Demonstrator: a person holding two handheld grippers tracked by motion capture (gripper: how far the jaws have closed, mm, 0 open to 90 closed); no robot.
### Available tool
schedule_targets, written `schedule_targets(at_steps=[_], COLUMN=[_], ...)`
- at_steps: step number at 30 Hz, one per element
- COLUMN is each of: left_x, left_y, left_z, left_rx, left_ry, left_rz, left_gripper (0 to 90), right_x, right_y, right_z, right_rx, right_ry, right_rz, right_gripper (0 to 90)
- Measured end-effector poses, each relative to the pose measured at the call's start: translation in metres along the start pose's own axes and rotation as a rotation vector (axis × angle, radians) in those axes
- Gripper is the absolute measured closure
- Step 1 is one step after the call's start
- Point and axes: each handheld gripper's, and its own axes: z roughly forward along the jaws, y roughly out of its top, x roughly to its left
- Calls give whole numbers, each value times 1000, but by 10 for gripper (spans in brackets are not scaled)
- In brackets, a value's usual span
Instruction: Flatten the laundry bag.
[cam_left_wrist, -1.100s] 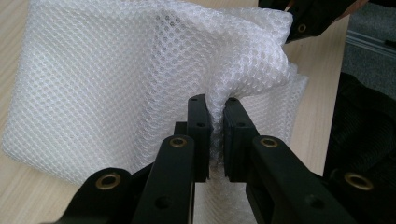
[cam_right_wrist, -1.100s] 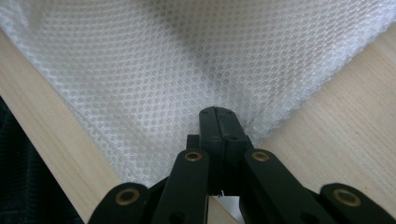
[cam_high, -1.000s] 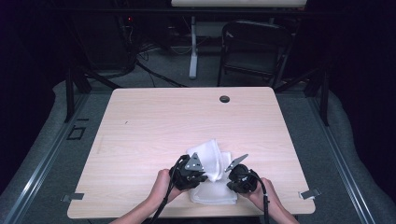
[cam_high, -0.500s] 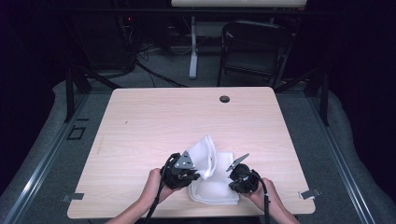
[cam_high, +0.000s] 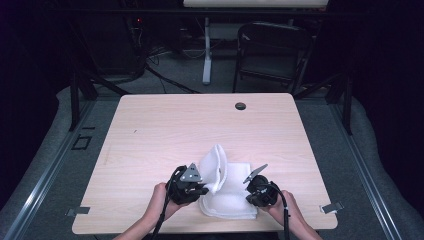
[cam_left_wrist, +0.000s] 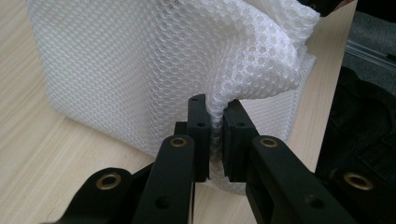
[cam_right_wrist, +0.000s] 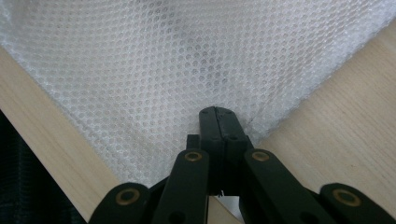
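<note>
Since a second ago the left gripper (cam_high: 204, 189) has slid leftward along the near part of the surface (cam_high: 150, 130), and the raised fold of the white mesh cloth (cam_high: 220, 175) it carries has gone with it, now standing as a taller, narrower hump. The right gripper (cam_high: 252, 192) has kept its place at the cloth's right edge.

At the left, a hand (cam_high: 160, 200) comes in from the bottom edge and holds the left gripper just beside the cloth's left side. In the left gripper view its jaws stand nearly together, pinching a gathered pleat of the white mesh cloth (cam_left_wrist: 154, 60) between the pads (cam_left_wrist: 200, 135); above the pinch the mesh billows up and folds over to the right, lifted off the pale wood.

In the middle, the cloth lies near the front edge of the surface, between the two grippers; its lower layer rests flat, and the lifted fold leans over it.

At the right, the other hand (cam_high: 290, 207) holds the right gripper against the cloth's right side. In the right gripper view the jaws are pressed fully together at a corner of the mesh (cam_right_wrist: 154, 65), which spreads flat on the wood ahead of them; whether fabric sits between the pads I cannot tell.
</note>
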Motion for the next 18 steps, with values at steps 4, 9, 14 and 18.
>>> schedule_targets(at_steps=[4, 9, 14, 18], left_x=[2, 3, 3, 3], left_y=[-4, -6, -7, -9], left_z=[-4, -5, -6, -7], left_rx=[2, 4, 3, 3], left_ry=[5, 4, 9, 16], left_rz=[-4, -8, -15, -16], left_gripper=[838, 838, 838, 837], right_x=[0, -2, -3, -4], right_y=[0, 0, 0, -1], right_z=[1, 0, 0, 0], right_rx=[-12, -11, -3, -8], right_ry=[2, -5, -11, -7], right_rz=[9, 8, 6, 11], right_gripper=[900, 900, 900, 900])
